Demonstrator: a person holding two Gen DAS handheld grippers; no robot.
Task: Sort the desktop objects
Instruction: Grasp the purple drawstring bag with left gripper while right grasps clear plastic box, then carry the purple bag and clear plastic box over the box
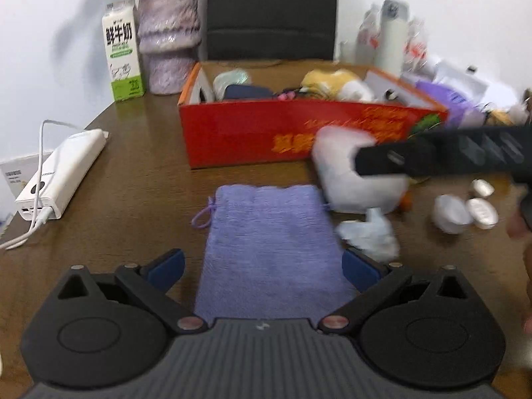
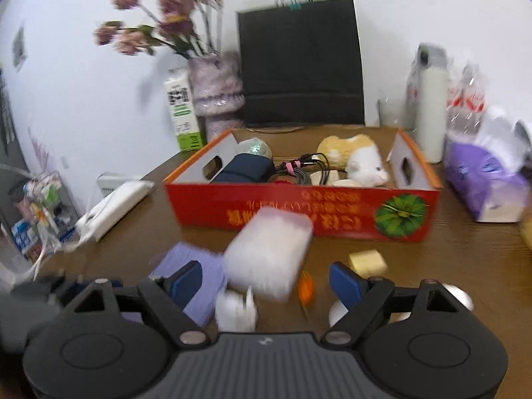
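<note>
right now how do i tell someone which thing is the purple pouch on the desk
Find the red cardboard box in the middle of the brown desk. Just in front of it lies a flat purple drawstring pouch. It is the only soft lilac cloth there, beside white crumpled paper.

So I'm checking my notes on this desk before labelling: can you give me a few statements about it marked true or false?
1. The purple pouch lies flat on the table, in front of the red box. True.
2. The red box is empty. False: it holds a plush toy, a dark blue case and cables, among other things.
3. The milk carton stands upright beside the vase. True.
4. The left gripper is shut on the purple pouch. False: its fingers stand wide apart on either side of it.
5. A cable is plugged into the white power bank. True.
6. The right gripper is clamped shut. False: it is open.
</note>
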